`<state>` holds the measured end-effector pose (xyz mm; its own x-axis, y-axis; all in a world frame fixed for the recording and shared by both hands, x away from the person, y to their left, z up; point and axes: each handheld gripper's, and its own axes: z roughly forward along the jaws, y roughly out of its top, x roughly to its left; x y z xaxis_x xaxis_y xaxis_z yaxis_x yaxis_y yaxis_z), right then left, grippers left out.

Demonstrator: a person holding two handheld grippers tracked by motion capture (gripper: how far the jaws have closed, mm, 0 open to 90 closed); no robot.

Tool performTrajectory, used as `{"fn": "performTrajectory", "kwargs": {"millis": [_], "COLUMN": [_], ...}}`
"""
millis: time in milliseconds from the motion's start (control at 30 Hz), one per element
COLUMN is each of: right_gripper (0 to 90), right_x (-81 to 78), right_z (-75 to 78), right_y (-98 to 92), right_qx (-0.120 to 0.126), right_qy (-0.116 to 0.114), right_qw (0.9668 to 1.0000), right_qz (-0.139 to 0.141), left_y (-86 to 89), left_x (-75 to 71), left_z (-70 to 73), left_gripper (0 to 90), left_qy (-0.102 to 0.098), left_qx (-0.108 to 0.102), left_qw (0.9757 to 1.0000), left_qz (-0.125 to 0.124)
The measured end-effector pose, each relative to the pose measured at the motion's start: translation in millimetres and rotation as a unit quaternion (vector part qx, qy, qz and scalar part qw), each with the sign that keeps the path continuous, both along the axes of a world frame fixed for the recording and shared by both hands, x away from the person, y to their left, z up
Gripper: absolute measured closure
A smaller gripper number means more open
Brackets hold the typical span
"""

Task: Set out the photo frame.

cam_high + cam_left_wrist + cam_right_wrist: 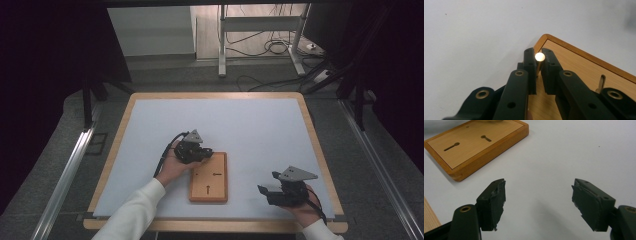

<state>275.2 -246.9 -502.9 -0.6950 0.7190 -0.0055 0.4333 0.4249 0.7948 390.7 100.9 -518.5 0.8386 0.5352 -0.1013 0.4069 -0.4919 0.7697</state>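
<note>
Left gripper (539, 65) jaws are clenched on a small brass-coloured metal pin (539, 57), standing roughly upright at the flat wooden board's (584, 72) corner. Right gripper (539, 202) jaws gape, released.

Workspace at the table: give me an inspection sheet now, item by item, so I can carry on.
Surface: pale sheet over a wood-edged table; bare away from the job's things.
Job's things: wooden board with keyhole-shaped slots, lying flat near the front edge; a small light-topped peg stands upright at the board's corner.
Clutter: nothing seen.
Grippers: left gripper at the board's far left corner, fingers closed on the peg; right gripper to the board's right, fingers wide apart, nothing between them.
Cables: one trails from each gripper; more lie on the floor beyond the table.
Surroundings: metal stand legs, dark sides.
</note>
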Motion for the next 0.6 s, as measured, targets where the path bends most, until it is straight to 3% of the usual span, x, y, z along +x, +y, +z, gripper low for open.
{"fn": "performTrajectory", "kwargs": {"millis": [267,600], "right_gripper": [26.8,24.5], "right_x": [-1.7,-8.3], "right_z": [1.2,3.8], "right_y": [1.9,13.0], "right_qx": [-0.001,-0.015], "right_qy": [-0.006,-0.027], "right_qw": [1.0,0.9992], "right_qz": [0.003,0.023], "left_y": [1.2,2.3], "left_x": [4.4,6.3], "left_z": [0.8,1.1], "left_gripper": [83.9,83.8], "left_qy": [0.018,0.026], "left_qx": [-0.005,-0.008], "left_qw": [0.9998,0.9996], "left_qz": [-0.009,-0.011]}}
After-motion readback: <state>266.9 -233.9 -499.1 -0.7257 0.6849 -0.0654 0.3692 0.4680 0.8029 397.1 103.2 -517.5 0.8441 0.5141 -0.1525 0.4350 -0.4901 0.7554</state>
